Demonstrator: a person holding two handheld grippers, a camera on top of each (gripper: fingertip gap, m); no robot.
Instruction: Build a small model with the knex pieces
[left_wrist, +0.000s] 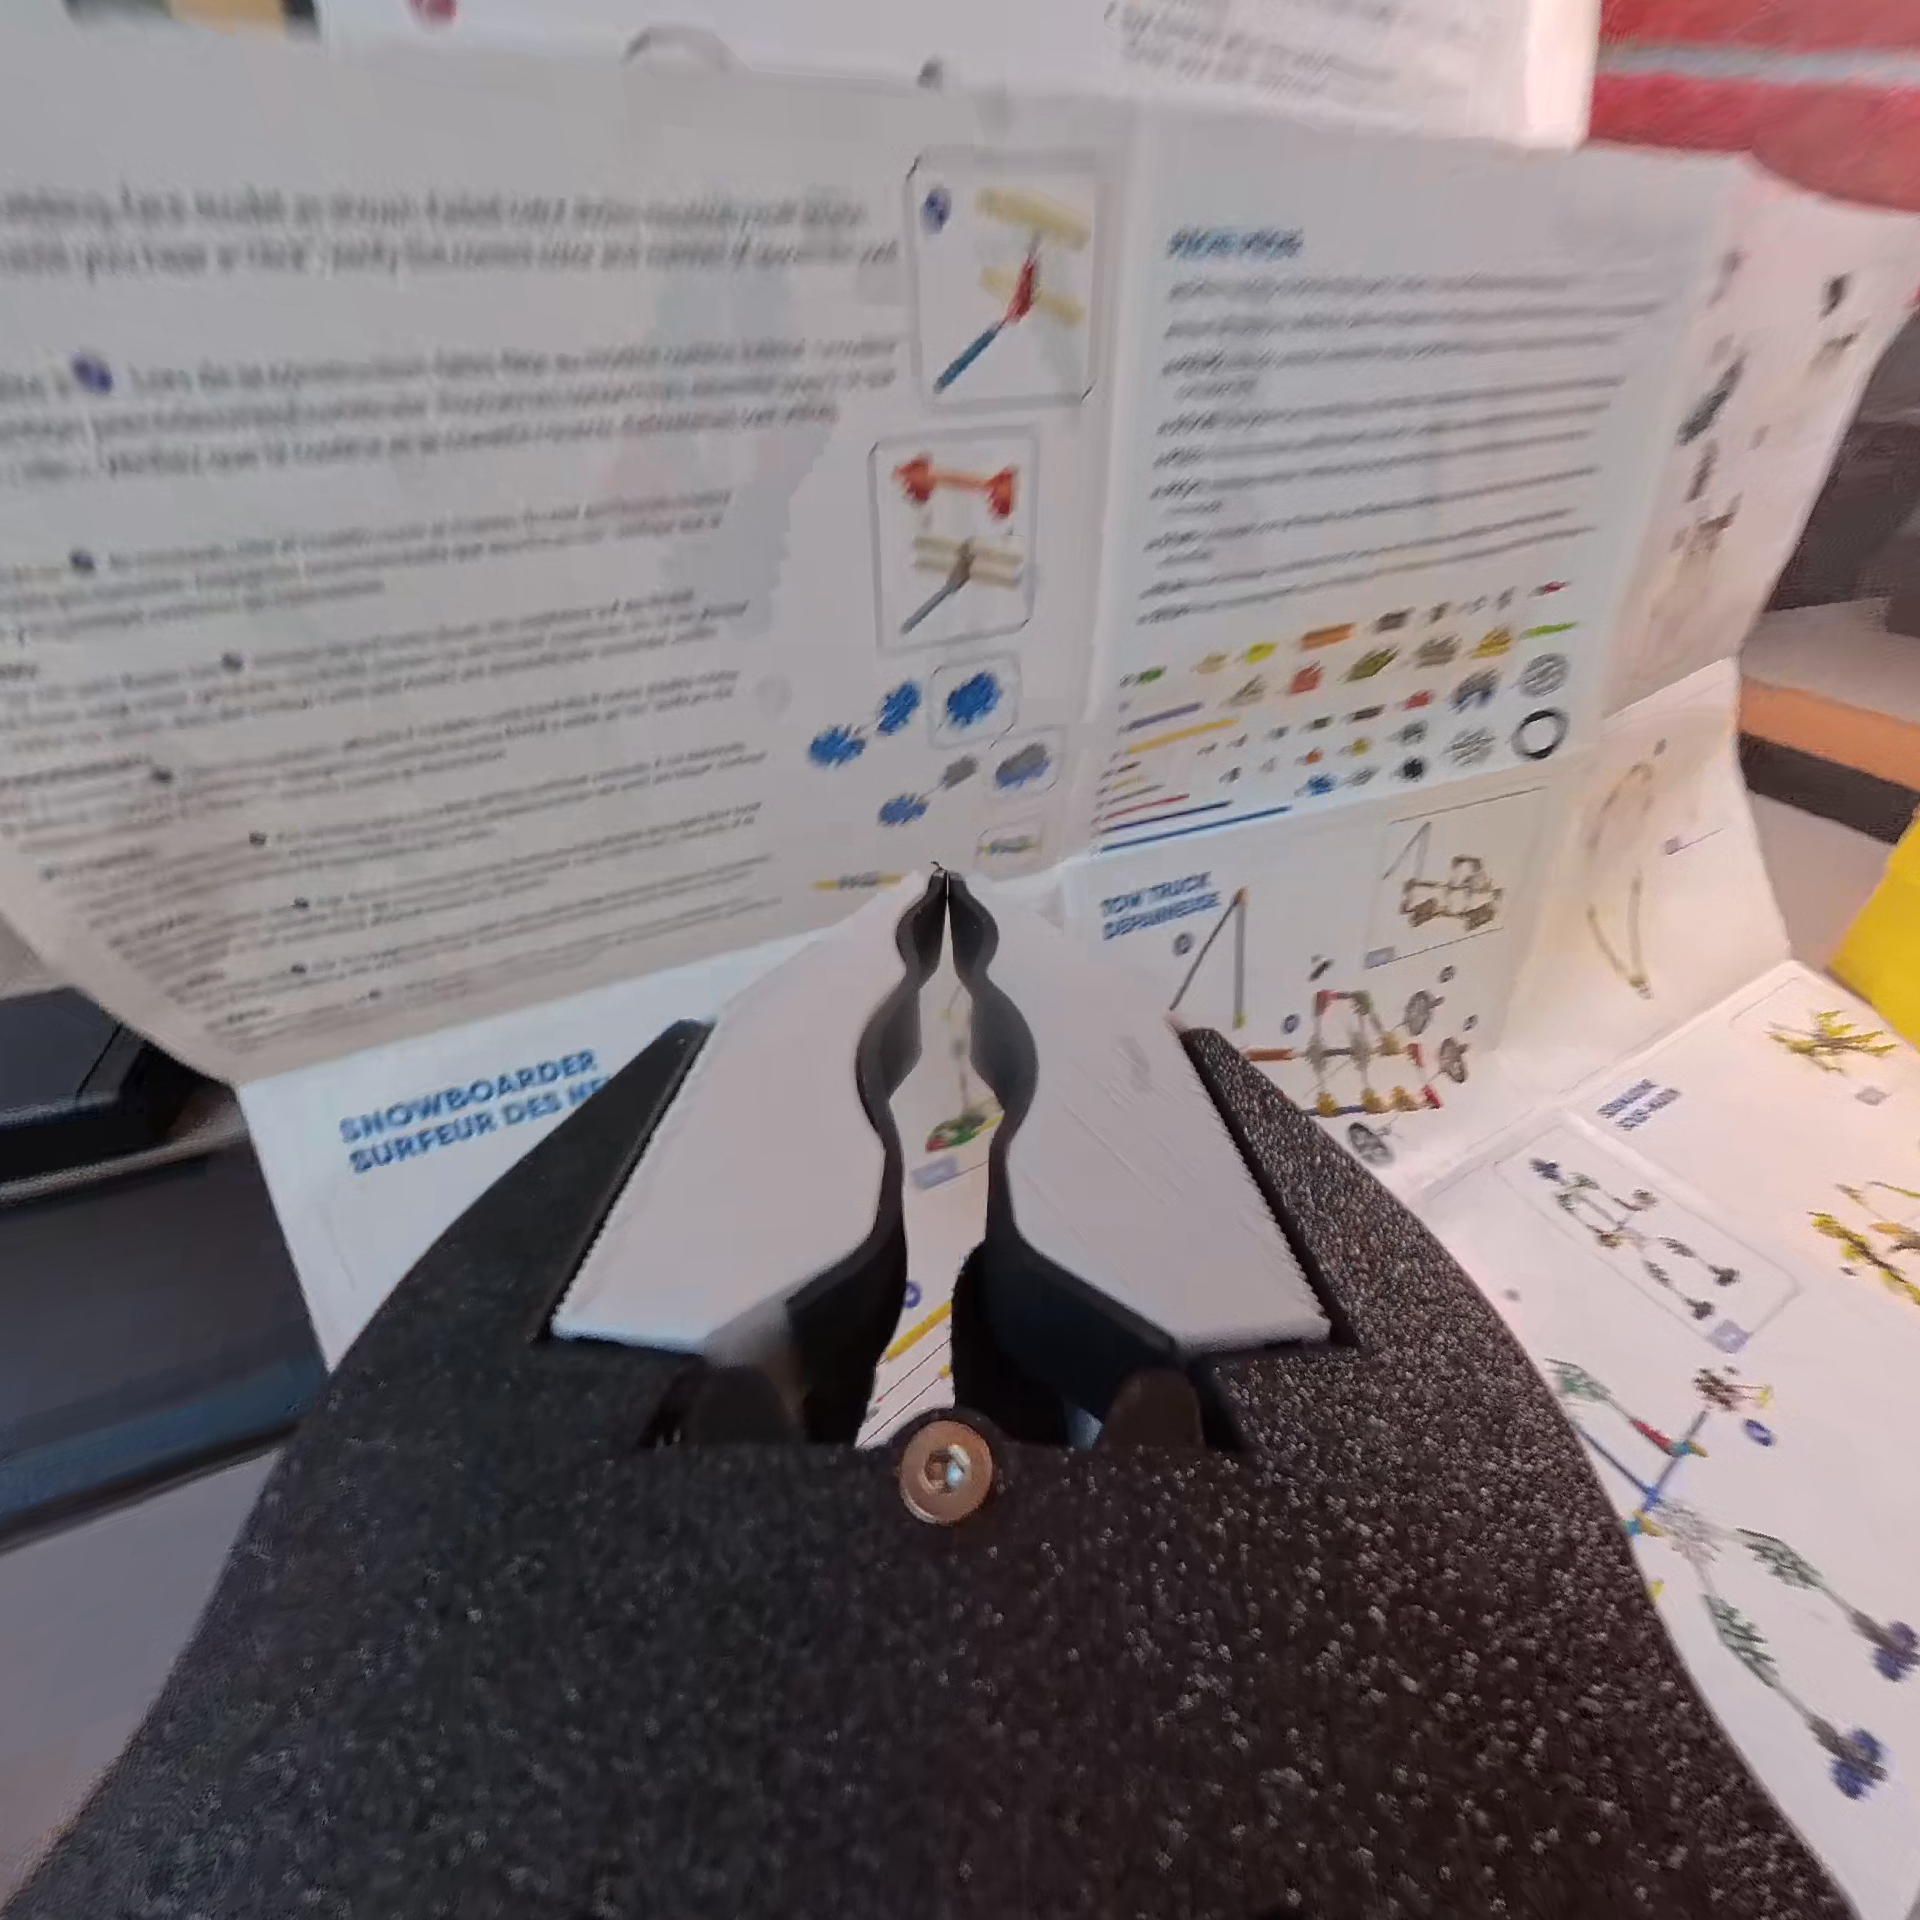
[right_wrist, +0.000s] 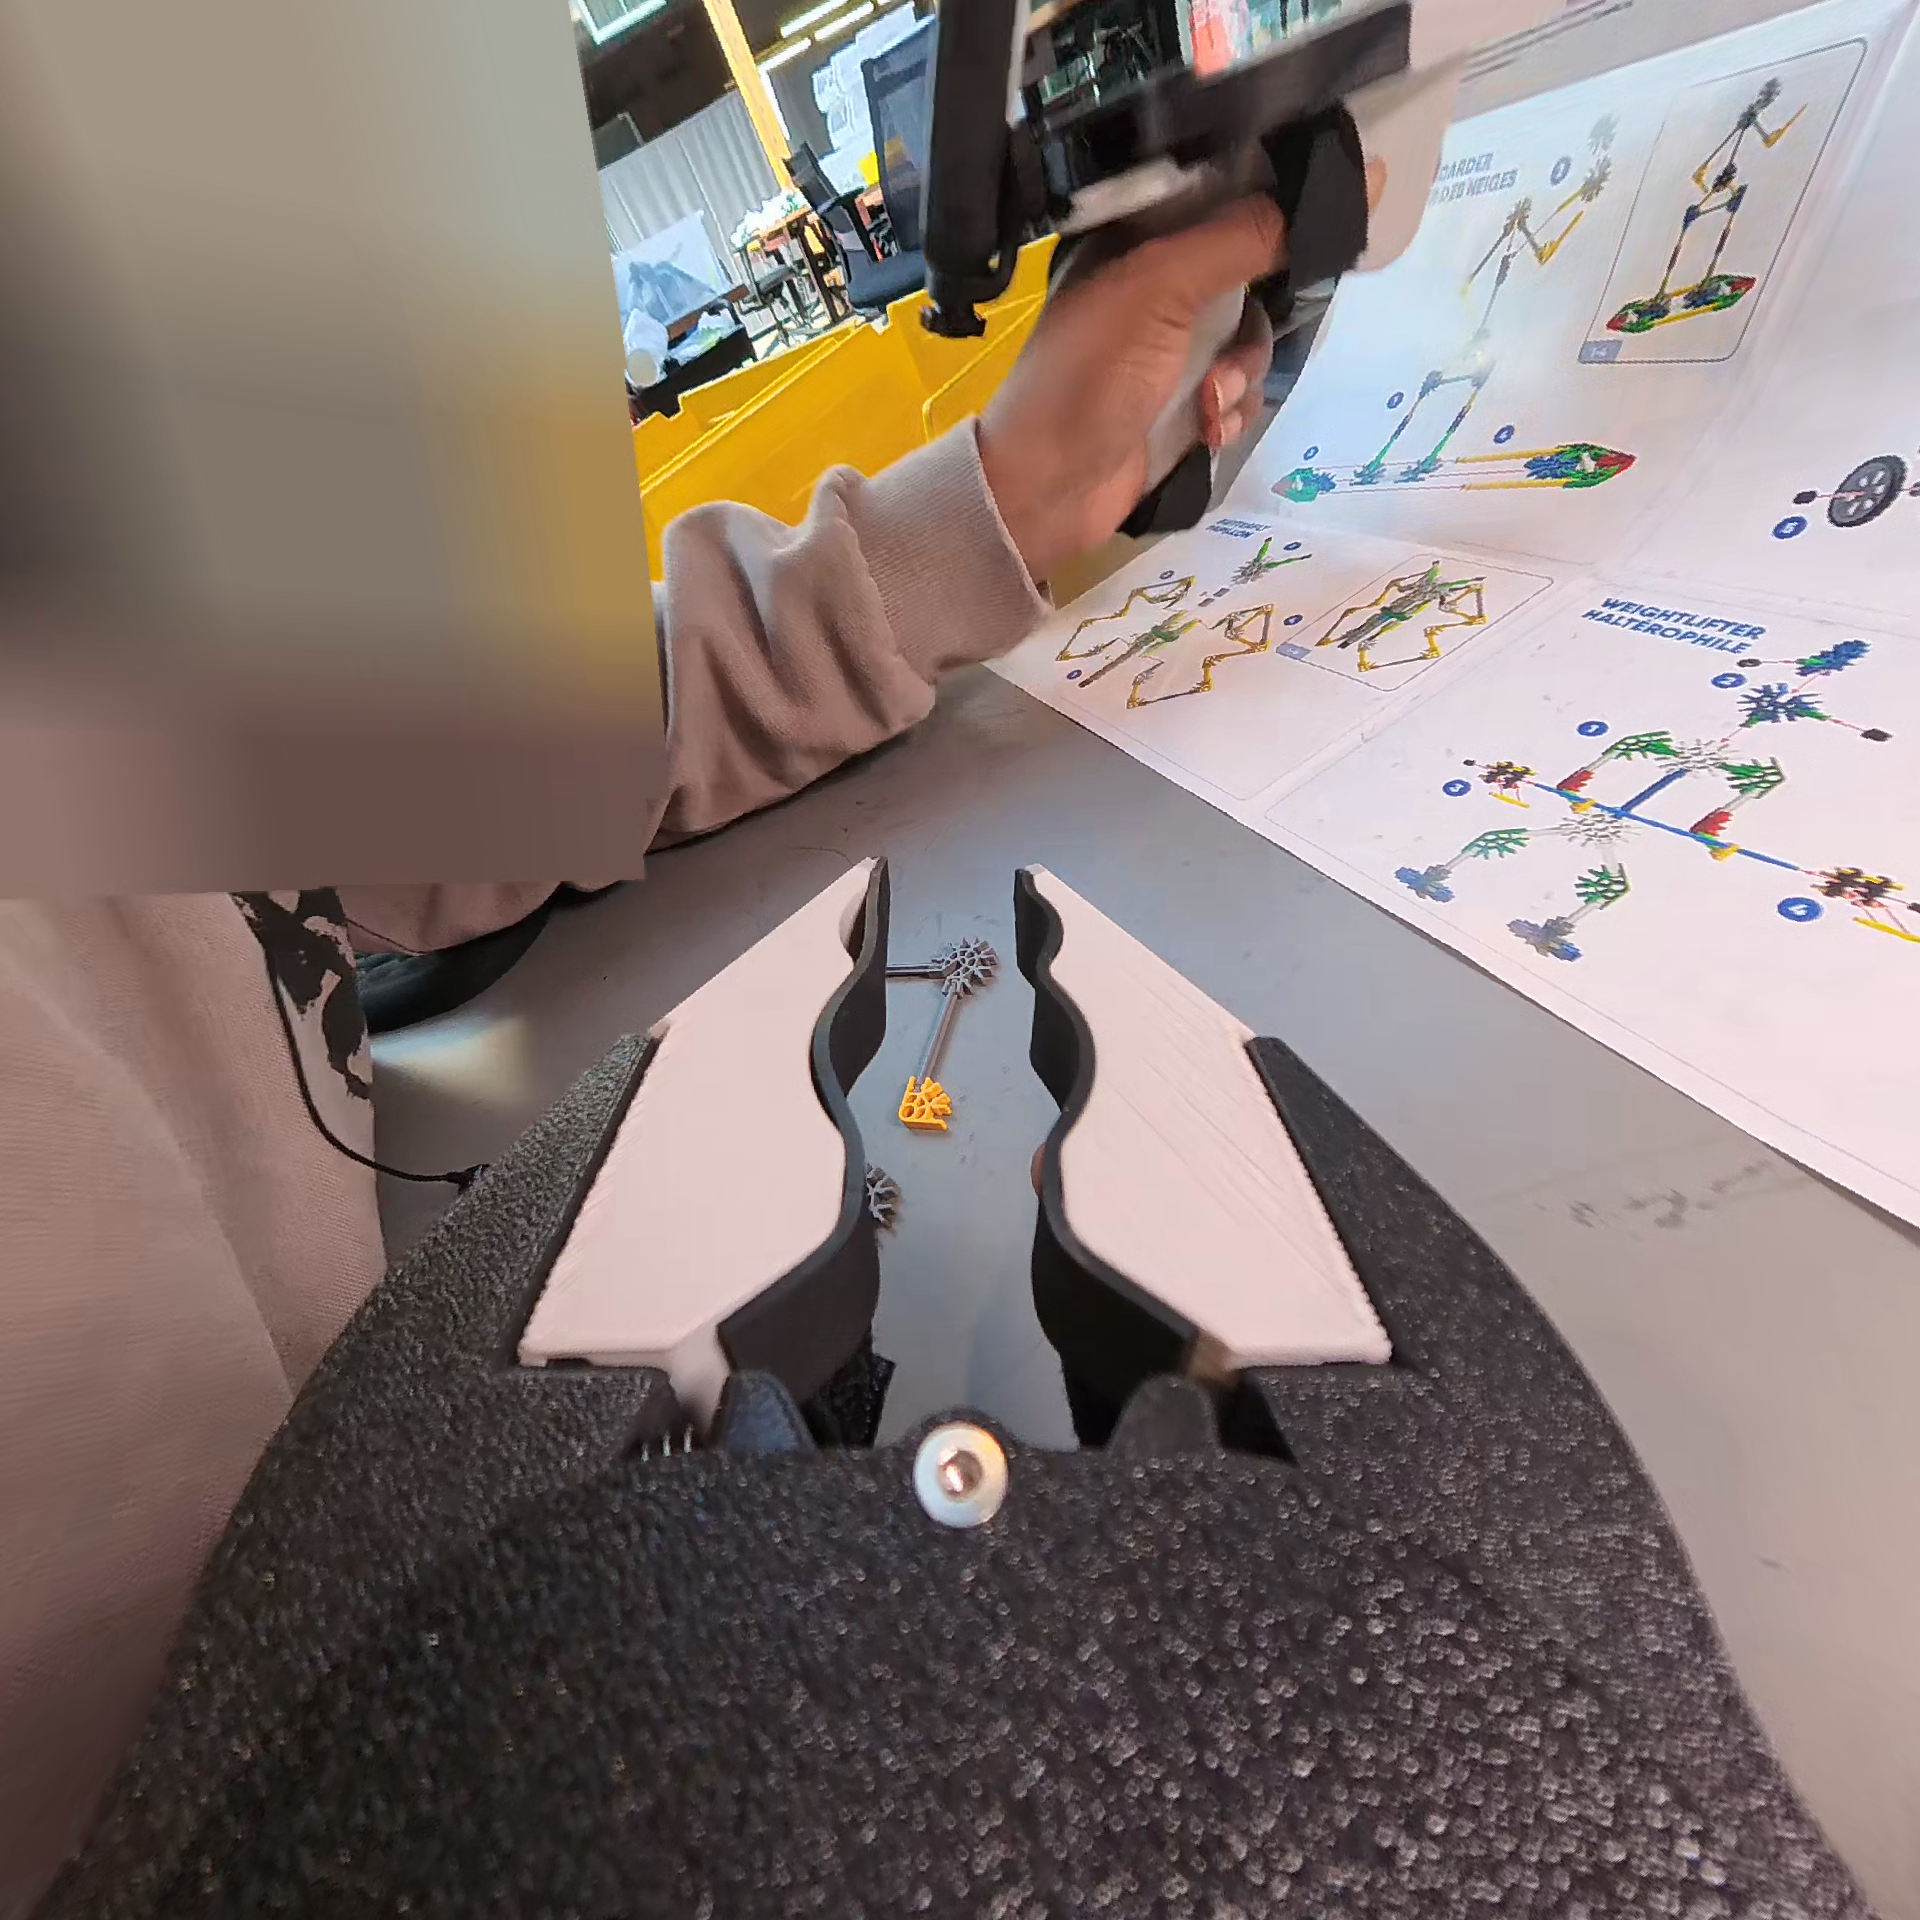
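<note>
Two handheld grippers show here. The left gripper has its fingers pinched together on the lower edge of a large white printed instruction sheet, lifting that part so it stands upright in front of the camera while the rest lies on the grey surface. In the right wrist view a person's hand, in a beige sleeve, grips the left gripper's handle beside the raised sheet, with a yellow plastic bin behind. The right gripper hovers above the surface with its fingers apart, holding nothing. Between them lies a small grey rod-and-connector toy piece ending in an orange connector.
</note>
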